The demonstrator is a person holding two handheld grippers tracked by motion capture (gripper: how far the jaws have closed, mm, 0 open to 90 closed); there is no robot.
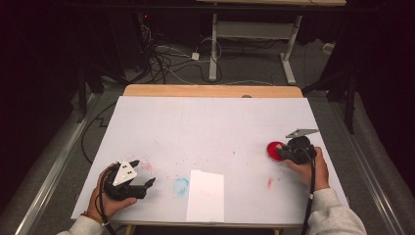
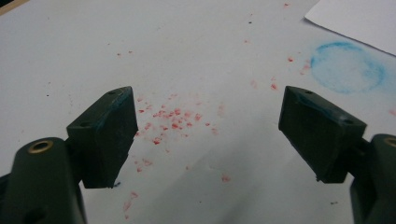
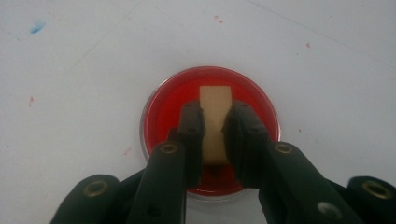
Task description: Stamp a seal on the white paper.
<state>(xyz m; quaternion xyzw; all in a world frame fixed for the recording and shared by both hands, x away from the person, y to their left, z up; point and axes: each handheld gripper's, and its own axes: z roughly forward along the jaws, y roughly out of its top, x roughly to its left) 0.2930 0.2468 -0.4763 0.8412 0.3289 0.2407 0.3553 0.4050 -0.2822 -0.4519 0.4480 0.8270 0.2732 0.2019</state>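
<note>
Right gripper jaws clamped narrow on a tan wooden block stamp, held over or in the red ink dish; contact with the ink unclear. Left gripper jaws wide, empty, over red specks. White paper sheet lies well left of the dish, unstamped. Inking looks underway; stamping the sheet remains.

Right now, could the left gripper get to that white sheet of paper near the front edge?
Probably yes. The left gripper has its jaws open and holds nothing, and the white sheet lies close beside it, with just the blue ring stain on the table cover between them.
</note>
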